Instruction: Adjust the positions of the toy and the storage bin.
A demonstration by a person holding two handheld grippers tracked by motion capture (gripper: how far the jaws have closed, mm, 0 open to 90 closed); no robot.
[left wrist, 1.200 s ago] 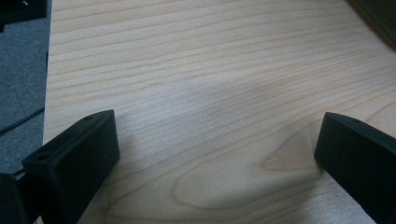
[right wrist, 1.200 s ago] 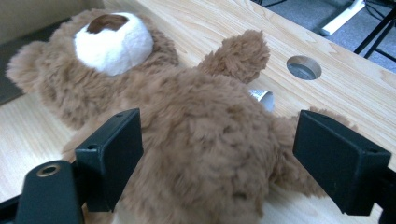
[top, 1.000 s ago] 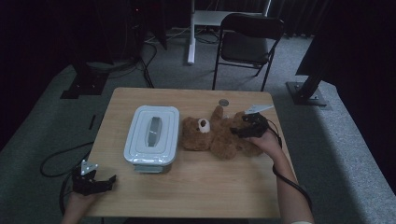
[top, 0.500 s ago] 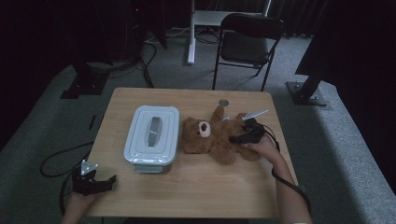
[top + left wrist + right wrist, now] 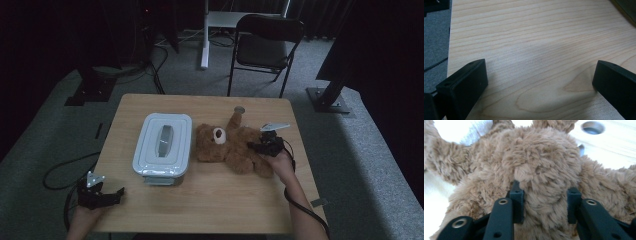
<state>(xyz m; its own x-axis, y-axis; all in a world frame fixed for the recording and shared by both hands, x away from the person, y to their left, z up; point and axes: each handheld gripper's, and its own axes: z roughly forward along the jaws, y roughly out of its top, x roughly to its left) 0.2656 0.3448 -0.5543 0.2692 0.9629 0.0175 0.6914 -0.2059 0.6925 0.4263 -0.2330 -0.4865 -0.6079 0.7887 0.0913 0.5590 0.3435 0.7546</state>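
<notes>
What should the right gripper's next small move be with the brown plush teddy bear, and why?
Probably close a little more firmly, then lift slightly. The right gripper has both jaws pressed into the fur of the brown plush teddy bear, which lies flat on the wooden table beside the lidded grey plastic box. The left gripper sits open, apart.

A brown plush teddy bear (image 5: 231,148) lies on its back on the wooden desk (image 5: 210,205), just beside a lidded grey box, pale muzzle up, one limb stretched toward the far edge. In the right gripper view, a bulge of its shaggy fur (image 5: 544,195) sits pinched between two black jaws.
</notes>
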